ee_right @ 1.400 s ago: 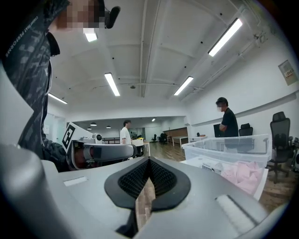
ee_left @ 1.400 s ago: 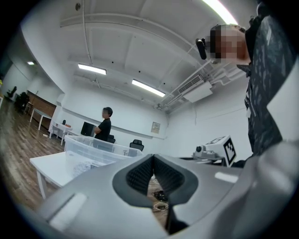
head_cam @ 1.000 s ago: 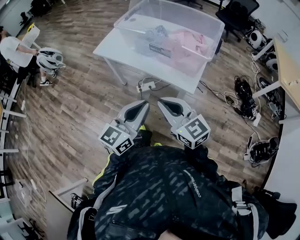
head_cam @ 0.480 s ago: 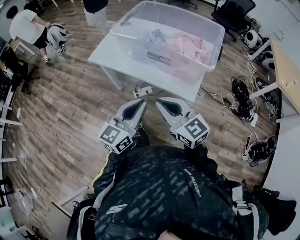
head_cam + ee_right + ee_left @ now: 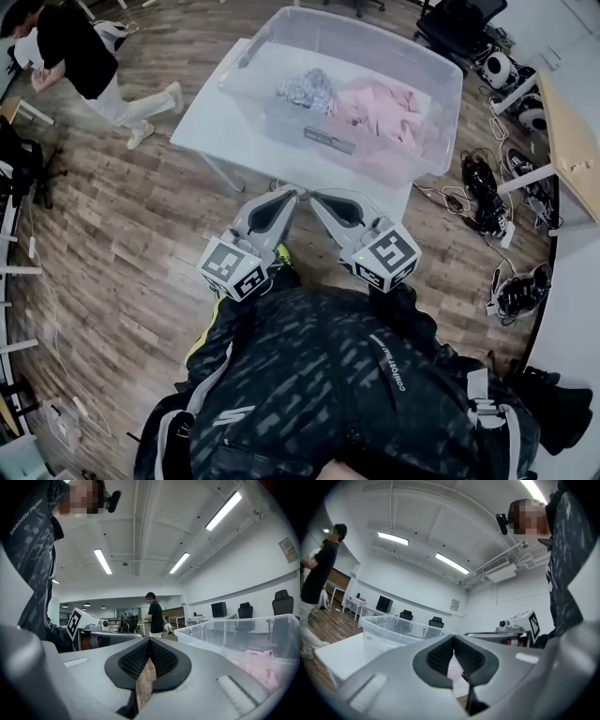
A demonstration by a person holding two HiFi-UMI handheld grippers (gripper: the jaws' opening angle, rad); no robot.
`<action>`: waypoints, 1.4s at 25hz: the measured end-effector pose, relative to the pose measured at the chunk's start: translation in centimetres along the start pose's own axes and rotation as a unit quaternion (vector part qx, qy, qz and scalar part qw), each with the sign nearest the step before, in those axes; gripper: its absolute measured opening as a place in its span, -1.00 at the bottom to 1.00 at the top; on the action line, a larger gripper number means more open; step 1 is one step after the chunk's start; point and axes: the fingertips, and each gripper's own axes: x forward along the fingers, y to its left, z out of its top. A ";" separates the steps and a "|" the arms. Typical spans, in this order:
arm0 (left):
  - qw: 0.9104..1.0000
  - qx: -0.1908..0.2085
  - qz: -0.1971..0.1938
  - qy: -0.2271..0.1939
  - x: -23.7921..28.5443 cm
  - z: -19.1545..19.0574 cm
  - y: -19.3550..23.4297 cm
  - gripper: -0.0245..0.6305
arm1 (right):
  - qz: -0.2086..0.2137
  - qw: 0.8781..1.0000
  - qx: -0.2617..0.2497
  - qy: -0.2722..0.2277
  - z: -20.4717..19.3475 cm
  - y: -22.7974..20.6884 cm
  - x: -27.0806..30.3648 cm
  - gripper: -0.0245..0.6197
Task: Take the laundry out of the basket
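Clear basket (image 5: 246,77) on white table (image 5: 202,117), cables (image 5: 483,199) beside; left gripper (image 5: 290,193) and right gripper (image 5: 315,195) both pressed together, empty

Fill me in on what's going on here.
A person faces a white table with a gripper in each hand. The left gripper and right gripper are both shut and empty, their fingers short of the clear bin on the table. A pink garment and a grey patterned garment lie inside it, untouched. A bystander is off to the left.
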 end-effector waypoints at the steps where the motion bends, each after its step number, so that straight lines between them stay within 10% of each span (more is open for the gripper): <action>1: 1.000 -0.002 -0.002 0.000 0.3 0.4 1.0 -0.90 | -0.001 1.000 0.000 0.002 0.2 -0.4 1.0 -0.93; 35: 0.999 -0.001 -0.033 -0.020 8.8 8.7 22.7 -0.90 | -0.044 0.996 -0.072 0.033 8.6 -15.3 19.2 -0.93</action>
